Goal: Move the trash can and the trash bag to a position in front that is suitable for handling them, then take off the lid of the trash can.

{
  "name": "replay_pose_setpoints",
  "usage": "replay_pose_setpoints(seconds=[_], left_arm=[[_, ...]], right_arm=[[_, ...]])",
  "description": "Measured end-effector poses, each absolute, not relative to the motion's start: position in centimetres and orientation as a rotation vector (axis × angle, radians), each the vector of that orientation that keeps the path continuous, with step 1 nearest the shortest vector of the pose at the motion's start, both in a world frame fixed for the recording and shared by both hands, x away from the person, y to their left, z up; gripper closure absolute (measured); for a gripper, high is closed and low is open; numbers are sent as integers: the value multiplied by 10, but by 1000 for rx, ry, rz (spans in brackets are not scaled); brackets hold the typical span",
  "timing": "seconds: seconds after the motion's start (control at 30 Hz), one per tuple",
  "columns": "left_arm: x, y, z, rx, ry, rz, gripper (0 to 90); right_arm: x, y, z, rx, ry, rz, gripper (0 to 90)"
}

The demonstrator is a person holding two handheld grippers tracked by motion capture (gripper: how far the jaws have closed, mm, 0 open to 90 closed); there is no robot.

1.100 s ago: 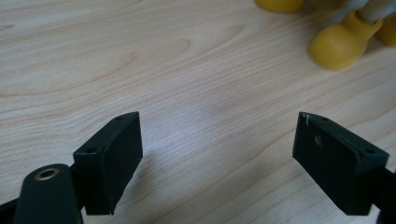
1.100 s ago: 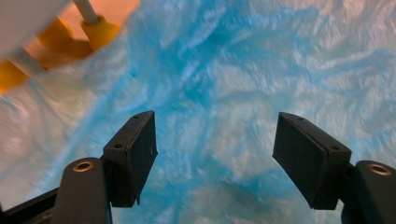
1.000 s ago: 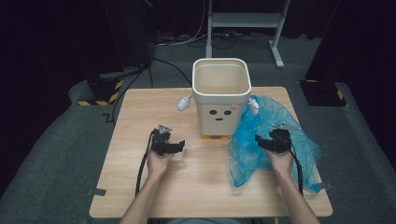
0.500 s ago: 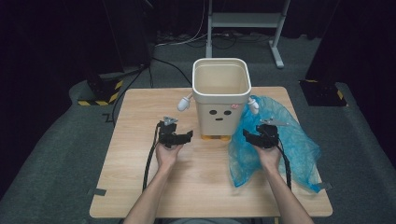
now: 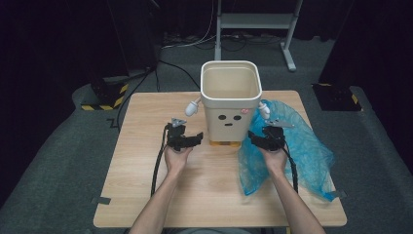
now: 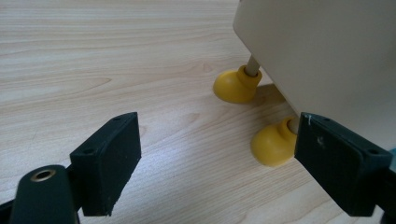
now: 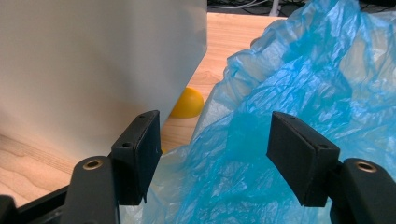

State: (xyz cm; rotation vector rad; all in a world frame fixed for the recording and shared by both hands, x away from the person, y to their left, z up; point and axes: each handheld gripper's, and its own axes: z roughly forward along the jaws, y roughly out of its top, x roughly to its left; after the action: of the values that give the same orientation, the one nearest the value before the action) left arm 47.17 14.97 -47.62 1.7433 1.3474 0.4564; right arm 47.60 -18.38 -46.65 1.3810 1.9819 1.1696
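A cream bin (image 5: 229, 97) with a drawn face, small arms and yellow feet (image 6: 236, 86) stands at the back middle of the wooden table (image 5: 146, 195). Right of it lies a crumpled blue plastic bag (image 5: 302, 146). My left gripper (image 5: 195, 138) is open beside the bin's lower left. In the left gripper view, the left gripper (image 6: 219, 149) has only bare wood and one foot between its jaws. My right gripper (image 5: 254, 137) is open at the bin's right side. Its jaws have just been closing a little, and the right gripper (image 7: 212, 154) has bag film (image 7: 299, 70) between the pads, unpressed.
The bin wall (image 7: 93, 60) stands close to the right gripper's left jaw. A metal stand (image 5: 253, 19) and cables sit on the floor behind the table. A black-and-yellow striped block (image 5: 104, 97) lies at the far left.
Both hands have moved away from the person and inward toward the bin. The right gripper has slid left over the blue bag to the bin's side.
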Motion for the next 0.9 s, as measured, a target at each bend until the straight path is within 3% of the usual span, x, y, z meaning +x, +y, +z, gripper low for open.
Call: replay_pose_setpoints(seconds=[0.8, 0.9], left_arm=[[477, 136, -467, 1787, 1332, 496, 149], [478, 138, -468, 1782, 1343, 467, 140]], right_arm=[[472, -183, -466, 1352, 1976, 1179, 341], [472, -183, -466, 1352, 1984, 1144, 271]])
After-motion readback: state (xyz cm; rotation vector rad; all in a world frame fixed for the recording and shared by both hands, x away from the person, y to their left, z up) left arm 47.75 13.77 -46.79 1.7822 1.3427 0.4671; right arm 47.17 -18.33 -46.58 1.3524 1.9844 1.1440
